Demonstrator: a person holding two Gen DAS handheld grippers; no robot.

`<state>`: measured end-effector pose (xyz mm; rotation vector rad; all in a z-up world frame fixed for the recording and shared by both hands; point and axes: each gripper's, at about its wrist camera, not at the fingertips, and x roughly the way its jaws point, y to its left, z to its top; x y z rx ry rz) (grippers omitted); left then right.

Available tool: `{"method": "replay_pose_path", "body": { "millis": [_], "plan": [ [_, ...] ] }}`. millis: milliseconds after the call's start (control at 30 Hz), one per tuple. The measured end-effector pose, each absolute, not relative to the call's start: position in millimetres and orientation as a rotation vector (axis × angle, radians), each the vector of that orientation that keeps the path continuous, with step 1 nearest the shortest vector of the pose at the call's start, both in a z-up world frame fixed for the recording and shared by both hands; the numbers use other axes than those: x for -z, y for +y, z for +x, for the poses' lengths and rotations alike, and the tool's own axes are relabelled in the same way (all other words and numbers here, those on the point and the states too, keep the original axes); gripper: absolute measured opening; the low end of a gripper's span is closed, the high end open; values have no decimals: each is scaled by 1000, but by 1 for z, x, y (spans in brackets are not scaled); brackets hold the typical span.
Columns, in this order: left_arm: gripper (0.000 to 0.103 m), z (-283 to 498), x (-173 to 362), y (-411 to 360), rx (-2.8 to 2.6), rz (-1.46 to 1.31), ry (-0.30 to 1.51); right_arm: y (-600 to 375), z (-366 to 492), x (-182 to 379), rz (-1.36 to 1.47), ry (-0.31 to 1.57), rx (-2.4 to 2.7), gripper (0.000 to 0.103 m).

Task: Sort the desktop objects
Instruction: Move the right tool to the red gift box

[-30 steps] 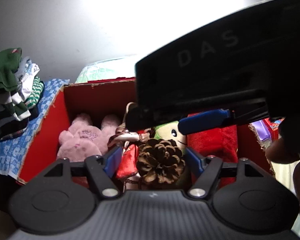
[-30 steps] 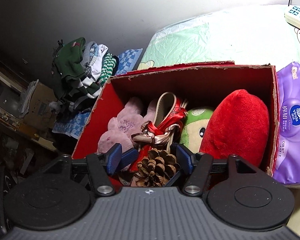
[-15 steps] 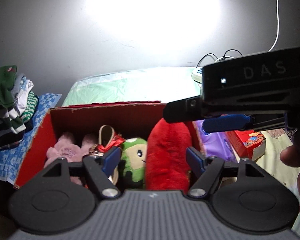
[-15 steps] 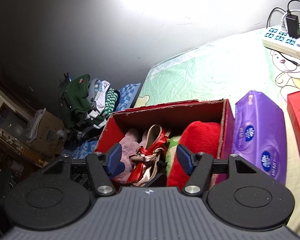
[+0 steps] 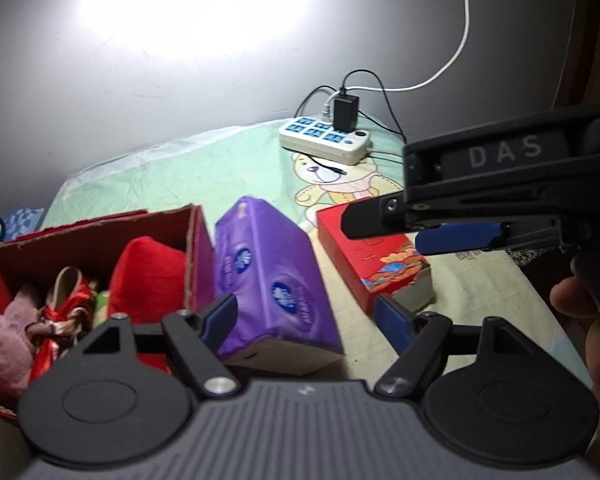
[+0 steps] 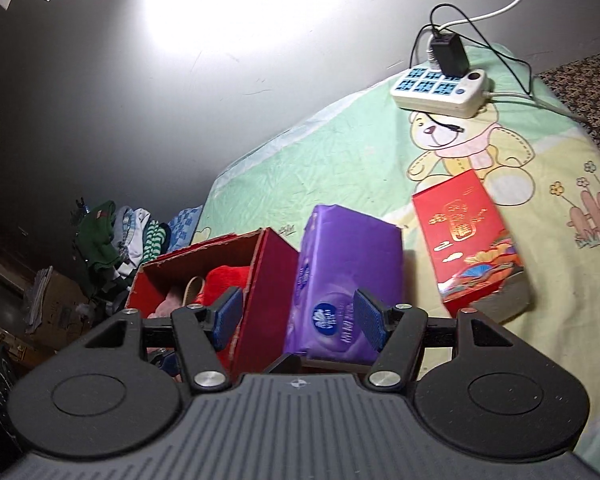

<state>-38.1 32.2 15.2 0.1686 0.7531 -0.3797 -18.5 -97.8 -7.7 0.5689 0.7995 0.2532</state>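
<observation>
A red cardboard box sits at the left on the bedsheet, holding a red plush, a pink plush and a ribboned item. A purple tissue pack leans against the box's right wall. A red gift box lies further right. My left gripper hovers over the tissue pack, its jaws opening and gripping nothing. My right gripper is open and empty above the box wall and the pack; its fingers cross the left wrist view.
A white power strip with a black charger and cables lies at the back by the wall. A pile of clothes sits left of the bed. A hand shows at the right edge.
Both grippers swung right and pulled back from over the red box's contents. The pine cone left view; the tissue pack, gift box and power strip came in. The left jaws spread wider.
</observation>
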Motion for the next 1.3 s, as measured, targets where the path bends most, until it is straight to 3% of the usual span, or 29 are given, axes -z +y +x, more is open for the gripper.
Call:
{"method": "replay_pose_path", "body": {
  "millis": [100,200,500,1300],
  "plan": [
    [86,-44,-4,3,413,209,753,-118,-24,10,513,792,-191,66],
    [87,-45,14,-23,432,245,782,-138,-27,16,452,793,-131,71],
    [88,-20,56,-73,410,320,802,-182,-7,44,439,891,-116,71],
    [98,66,114,-99,353,194,948,-189,94,105,441,1128,-231,72]
  ]
}}
